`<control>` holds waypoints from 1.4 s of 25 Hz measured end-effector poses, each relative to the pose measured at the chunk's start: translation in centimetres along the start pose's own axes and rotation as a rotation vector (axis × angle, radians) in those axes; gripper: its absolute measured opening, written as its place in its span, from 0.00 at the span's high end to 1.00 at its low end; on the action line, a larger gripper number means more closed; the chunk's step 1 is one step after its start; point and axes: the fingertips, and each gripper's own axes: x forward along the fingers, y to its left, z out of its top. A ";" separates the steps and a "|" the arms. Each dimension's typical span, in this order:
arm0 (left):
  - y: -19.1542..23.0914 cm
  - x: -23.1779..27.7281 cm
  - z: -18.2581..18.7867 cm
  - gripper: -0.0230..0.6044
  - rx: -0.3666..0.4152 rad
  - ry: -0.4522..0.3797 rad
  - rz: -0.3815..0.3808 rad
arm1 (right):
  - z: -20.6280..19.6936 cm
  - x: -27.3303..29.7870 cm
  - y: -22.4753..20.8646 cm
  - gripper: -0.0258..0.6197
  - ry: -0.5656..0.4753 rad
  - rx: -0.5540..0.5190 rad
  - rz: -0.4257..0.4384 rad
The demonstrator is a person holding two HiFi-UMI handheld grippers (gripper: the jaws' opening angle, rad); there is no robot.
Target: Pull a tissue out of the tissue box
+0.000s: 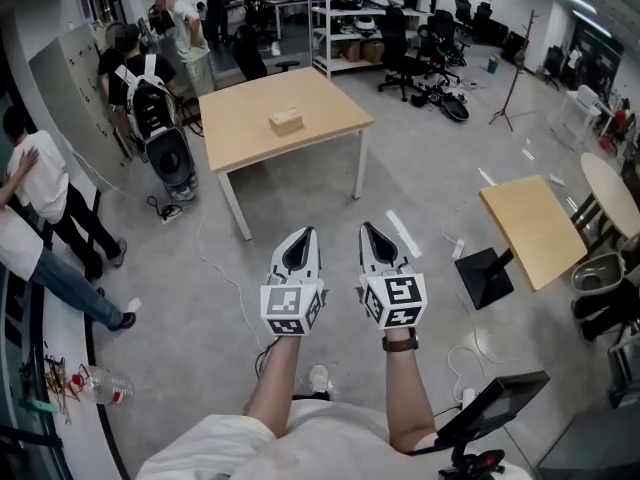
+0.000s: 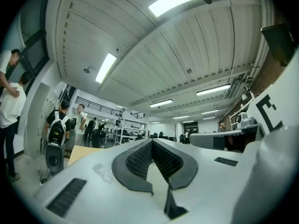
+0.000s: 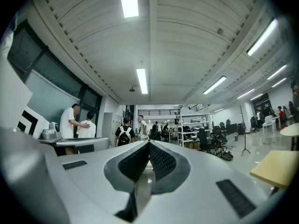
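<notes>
The tan tissue box sits on a light wooden table well ahead of me, across open floor. Both grippers are held side by side in front of my body, pointing toward that table and far short of it. My left gripper has its jaws together with nothing between them, and the left gripper view shows its tips meeting, with a corner of the table beyond. My right gripper is likewise shut and empty, its tips touching.
Several people stand at the left, one wearing a backpack. A small tilted wooden table and a round table stand at the right. Cables lie on the grey floor. Shelving and office chairs stand behind the table.
</notes>
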 end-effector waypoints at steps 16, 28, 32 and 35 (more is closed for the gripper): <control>5.6 15.5 -3.8 0.97 -0.075 0.027 -0.137 | -0.5 11.7 -7.2 0.98 -0.024 -0.078 -0.166; 7.5 33.3 -5.3 0.97 -0.069 0.015 -0.187 | -1.0 26.3 -20.2 0.98 -0.012 -0.046 -0.195; 8.9 38.9 -4.5 0.97 -0.029 -0.024 -0.142 | 0.7 30.8 -23.6 0.98 -0.061 -0.073 -0.138; 9.5 42.0 -5.1 0.97 -0.007 -0.025 -0.101 | 1.0 32.8 -25.8 0.98 -0.104 -0.079 -0.100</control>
